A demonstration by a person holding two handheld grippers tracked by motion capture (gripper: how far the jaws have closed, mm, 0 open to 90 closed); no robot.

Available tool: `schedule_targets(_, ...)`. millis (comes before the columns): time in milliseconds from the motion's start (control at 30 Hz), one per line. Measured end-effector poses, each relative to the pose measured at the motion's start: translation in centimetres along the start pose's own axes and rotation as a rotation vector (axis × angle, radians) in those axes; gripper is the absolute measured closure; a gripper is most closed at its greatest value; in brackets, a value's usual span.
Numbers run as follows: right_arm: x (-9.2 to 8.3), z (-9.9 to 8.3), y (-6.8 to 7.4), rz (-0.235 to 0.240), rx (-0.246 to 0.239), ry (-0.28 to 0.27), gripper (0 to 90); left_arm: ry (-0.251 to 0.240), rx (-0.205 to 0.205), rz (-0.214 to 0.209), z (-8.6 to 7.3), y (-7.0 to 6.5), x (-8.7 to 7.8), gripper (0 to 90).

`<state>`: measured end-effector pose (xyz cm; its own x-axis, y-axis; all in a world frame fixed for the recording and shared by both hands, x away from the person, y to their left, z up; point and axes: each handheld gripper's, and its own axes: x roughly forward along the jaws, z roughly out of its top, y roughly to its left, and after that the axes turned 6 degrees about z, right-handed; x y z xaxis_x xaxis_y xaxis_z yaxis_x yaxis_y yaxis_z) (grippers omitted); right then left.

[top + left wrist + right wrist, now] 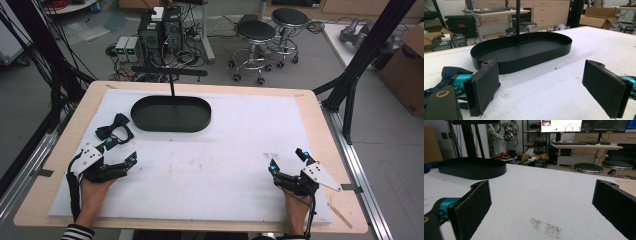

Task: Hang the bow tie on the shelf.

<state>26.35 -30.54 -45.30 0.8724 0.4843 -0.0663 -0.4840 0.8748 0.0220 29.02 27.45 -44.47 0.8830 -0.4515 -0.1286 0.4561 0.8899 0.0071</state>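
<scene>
The bow tie was dark navy, the oval tray black, the counter white with a tan edge.

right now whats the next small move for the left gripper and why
Probably ease the left gripper toward the bow tie and close on it. Its jaws stand open and empty, the bow tie lies just beyond it on the mat, and the tray beside it sits empty. The right gripper is far off.
</scene>
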Motion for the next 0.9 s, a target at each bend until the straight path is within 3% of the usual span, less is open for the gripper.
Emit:
schedule_targets(267, 0.0, 0.0, 0.0, 0.0, 0.002, -0.001, 1.2, 0.012, -0.014, 0.015, 1.6, 0.8, -0.5, 14.2)
schedule_targets(367, 0.0, 0.0, 0.0, 0.0, 0.0, 0.0, 1.2, 0.044, -0.024, 0.022, 2.2, 1.5, -0.3, 14.2)
schedule_targets(433, 0.0, 0.0, 0.0, 0.0, -0.003, -0.001, 1.2, 0.074, -0.004, 0.018, 2.8, 1.8, -0.2, 14.2)
schedule_targets(600, 0.0, 0.0, 0.0, 0.001, -0.004, -0.001, 1.2, 0.108, -0.007, 0.018, 3.8, 2.7, -0.2, 14.2)
schedule_targets(900, 0.0, 0.0, 0.0, 0.002, -0.004, 0.001, 1.2, 0.195, 0.023, 0.026, 6.6, 4.9, 0.8, 14.3)
